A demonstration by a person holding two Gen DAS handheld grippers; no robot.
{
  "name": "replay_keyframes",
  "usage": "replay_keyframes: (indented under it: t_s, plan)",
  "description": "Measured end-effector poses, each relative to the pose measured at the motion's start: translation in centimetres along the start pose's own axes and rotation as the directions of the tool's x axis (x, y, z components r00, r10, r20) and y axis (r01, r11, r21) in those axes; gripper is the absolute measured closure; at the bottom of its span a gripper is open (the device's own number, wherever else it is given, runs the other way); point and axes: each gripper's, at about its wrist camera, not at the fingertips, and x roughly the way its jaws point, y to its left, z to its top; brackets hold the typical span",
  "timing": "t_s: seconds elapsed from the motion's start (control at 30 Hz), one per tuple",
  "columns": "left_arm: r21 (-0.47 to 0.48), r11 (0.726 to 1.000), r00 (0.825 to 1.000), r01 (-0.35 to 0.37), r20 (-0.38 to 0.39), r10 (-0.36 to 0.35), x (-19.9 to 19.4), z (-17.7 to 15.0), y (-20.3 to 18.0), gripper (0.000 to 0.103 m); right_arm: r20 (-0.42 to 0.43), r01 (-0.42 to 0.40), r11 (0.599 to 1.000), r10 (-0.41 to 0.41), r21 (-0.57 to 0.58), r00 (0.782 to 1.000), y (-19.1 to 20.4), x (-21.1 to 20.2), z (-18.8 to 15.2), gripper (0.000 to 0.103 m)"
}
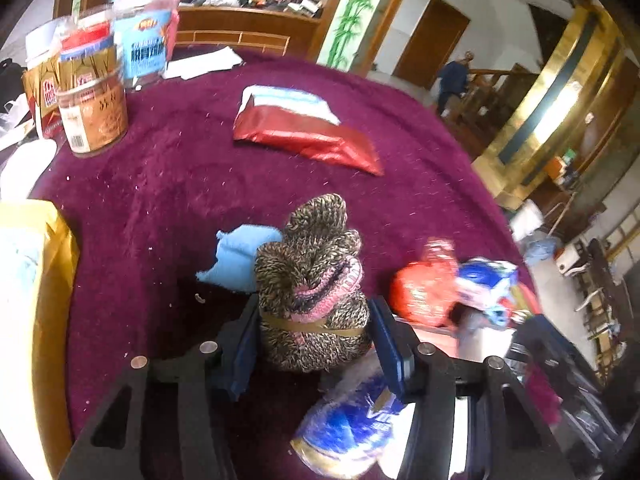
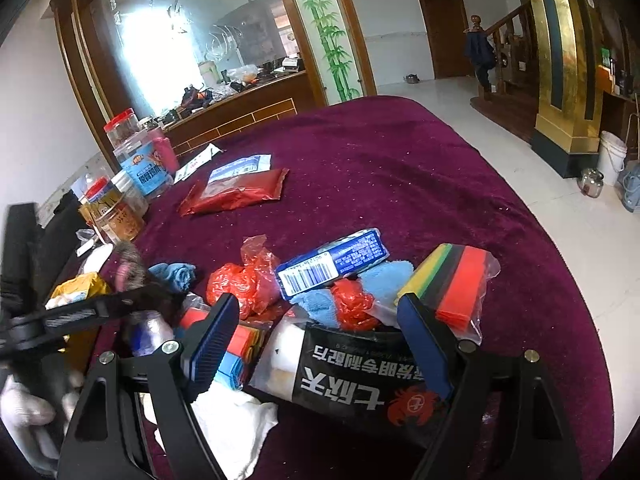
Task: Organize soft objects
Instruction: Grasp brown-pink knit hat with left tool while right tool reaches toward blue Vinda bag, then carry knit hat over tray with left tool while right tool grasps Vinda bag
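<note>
A brown and pink knitted bundle [image 1: 312,312], tied with a tan band, sits between the blue pads of my left gripper [image 1: 314,304], which is shut on its two sides. In the right wrist view that bundle [image 2: 128,268] shows blurred at the left. My right gripper [image 2: 320,302] stands open over a black packet with white lettering [image 2: 360,376]; its pads do not press on it. A light blue cloth [image 1: 236,256] lies just behind the bundle. More blue cloths [image 2: 384,276] and a white cloth [image 2: 228,420] lie in the pile by the right gripper.
The purple plush tablecloth [image 2: 400,168] also bears a red foil packet [image 1: 304,132], crumpled red plastic bags [image 2: 240,284], a blue barcoded box [image 2: 332,264], a striped sponge pack [image 2: 456,284], jars [image 1: 92,112] at the far left and a yellow bag [image 1: 44,280]. A gloved hand [image 2: 24,408] shows.
</note>
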Motion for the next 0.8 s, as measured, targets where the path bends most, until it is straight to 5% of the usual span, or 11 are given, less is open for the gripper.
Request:
replay_keyframes:
  t_s: [0.3,0.63,0.8]
  plan:
    - [-0.089,0.981,0.981,0.175,0.099,-0.166,-9.7,-3.1,4.0,0.048,-0.014,0.036,0.999,-0.036,-0.019,0.999,-0.1,0.5,-0.4,0.023]
    - [-0.218,0.966,0.978,0.137,0.184,-0.097,-17.0,-7.9,13.0,0.048,0.002,0.083,0.993,-0.084,-0.080,0.996,1.4,0.2,-0.9,0.023]
    - [-0.282,0.950,0.973,0.133,0.218,-0.071,-18.6,-9.8,16.6,0.048,-0.028,-0.053,0.991,0.050,-0.126,0.998,5.5,-1.7,-0.3,0.023]
